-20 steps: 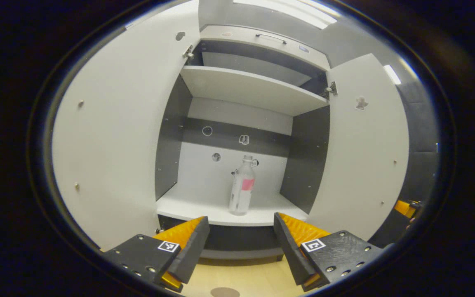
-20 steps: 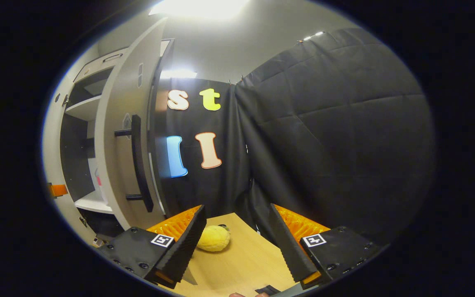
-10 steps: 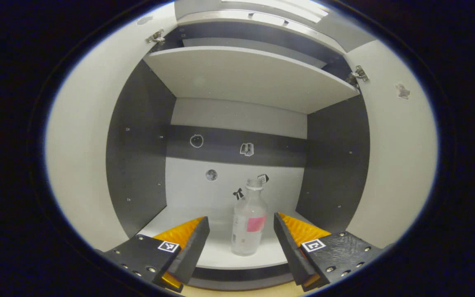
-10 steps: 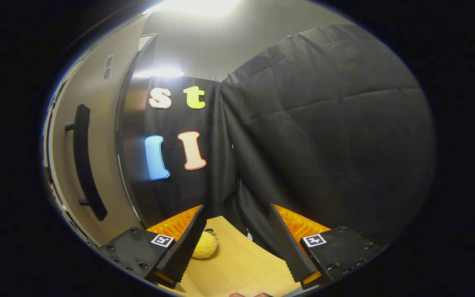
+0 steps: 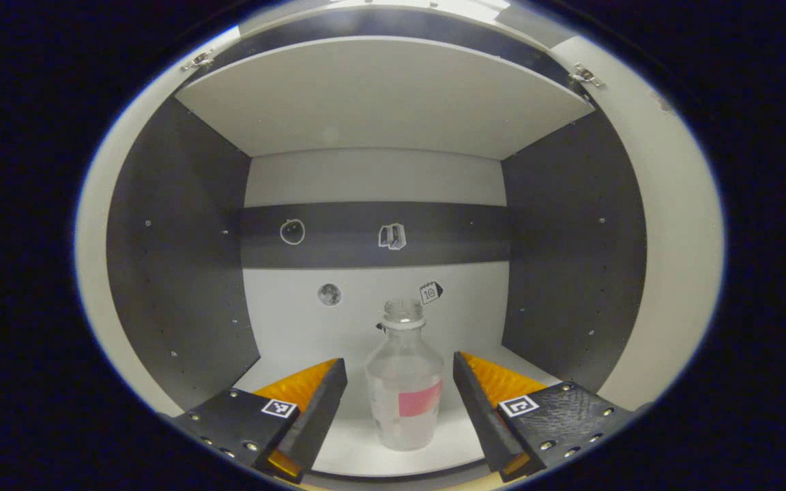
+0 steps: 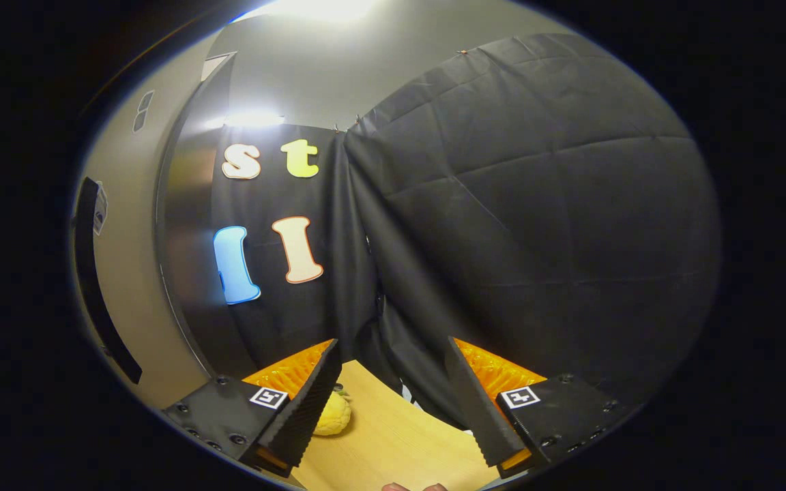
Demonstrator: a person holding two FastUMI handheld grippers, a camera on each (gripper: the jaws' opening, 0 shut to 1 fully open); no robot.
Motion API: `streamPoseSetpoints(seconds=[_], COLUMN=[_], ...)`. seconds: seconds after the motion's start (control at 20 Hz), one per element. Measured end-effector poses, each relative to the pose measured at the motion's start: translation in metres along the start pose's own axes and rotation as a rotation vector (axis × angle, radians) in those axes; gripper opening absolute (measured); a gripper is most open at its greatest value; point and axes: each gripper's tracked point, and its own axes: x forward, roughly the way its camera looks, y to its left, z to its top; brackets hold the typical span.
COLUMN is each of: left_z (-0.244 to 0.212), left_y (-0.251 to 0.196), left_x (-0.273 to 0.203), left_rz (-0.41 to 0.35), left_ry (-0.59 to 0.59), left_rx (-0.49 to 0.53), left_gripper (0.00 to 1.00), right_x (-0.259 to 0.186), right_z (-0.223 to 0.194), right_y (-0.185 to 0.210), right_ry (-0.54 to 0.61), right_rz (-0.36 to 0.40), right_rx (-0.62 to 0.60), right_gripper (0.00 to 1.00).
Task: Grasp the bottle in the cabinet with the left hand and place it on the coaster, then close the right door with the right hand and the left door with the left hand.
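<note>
The left hand-held gripper [image 5: 400,402] is spread apart astride the upright bottle [image 5: 404,392], ready to clamp, while the right hand-held gripper [image 6: 389,402] waits apart over the table [image 6: 393,443].

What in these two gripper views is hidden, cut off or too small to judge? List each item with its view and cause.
- Bottle in the left gripper view: contents unclear through the clear body.
- Stickers on the cabinet's back wall: too small to make out.
- Door handle in the right gripper view: cut off by the edge.
- Yellow object: partly behind the right gripper's finger.

Each tool [image 5: 400,416] [image 6: 389,409] has black screwed finger mounts bearing square black-and-white tags.
</note>
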Motion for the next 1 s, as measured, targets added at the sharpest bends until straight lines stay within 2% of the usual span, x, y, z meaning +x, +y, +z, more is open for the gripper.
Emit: streamPoseSetpoints(seconds=[0.05, 0.1, 0.15, 0.25, 0.3, 0.35, 0.5, 0.55, 0.6, 0.65, 1.0], left_z=[-0.003, -0.006, -0.007, -0.012, -0.014, -0.014, -0.012, -0.010, -0.006, -0.001, 0.032], left_y=[-0.001, -0.001, -0.002, -0.002, -0.001, -0.002, -0.003, -0.005, -0.006, -0.009, -0.027], left_x=[0.006, 0.010, 0.013, 0.018, 0.020, 0.024, 0.017, 0.013, 0.007, 0.000, -0.072], left_rz=[-0.001, 0.002, 0.006, 0.006, 0.012, 0.008, 0.014, 0.016, 0.011, -0.001, -0.075], left_ry=[0.008, 0.014, 0.015, 0.033, 0.032, 0.035, 0.040, 0.034, 0.022, 0.011, -0.032], left_rx=[0.003, 0.010, 0.013, 0.010, 0.010, 0.016, 0.030, 0.013, -0.008, -0.020, -0.015], left_gripper=[0.91, 0.96, 0.91, 0.89, 0.81, 0.69, 0.69, 0.60, 0.75, 0.67, 0.66], right_x=[0.001, 0.003, 0.005, 0.009, 0.010, 0.011, 0.018, 0.018, 0.019, 0.018, 0.007], right_z=[-0.001, -0.005, -0.007, -0.007, -0.008, -0.009, -0.013, -0.012, -0.013, -0.012, -0.004], right_y=[0.000, 0.000, 0.000, 0.002, 0.000, -0.001, -0.006, -0.008, -0.009, -0.011, -0.010], right_ry=[0.004, 0.010, 0.015, 0.020, 0.021, 0.023, 0.033, 0.034, 0.031, 0.026, 0.010], right_rz=[-0.003, -0.004, -0.004, -0.002, -0.004, -0.006, 0.000, 0.002, 0.004, 0.006, 0.044], right_rx=[-0.009, -0.017, -0.024, -0.027, -0.027, -0.023, -0.008, -0.002, 0.003, 0.006, -0.009], right_gripper=[0.97, 0.97, 0.97, 0.97, 0.97, 0.97, 0.96, 0.96, 0.98, 0.98, 0.97])
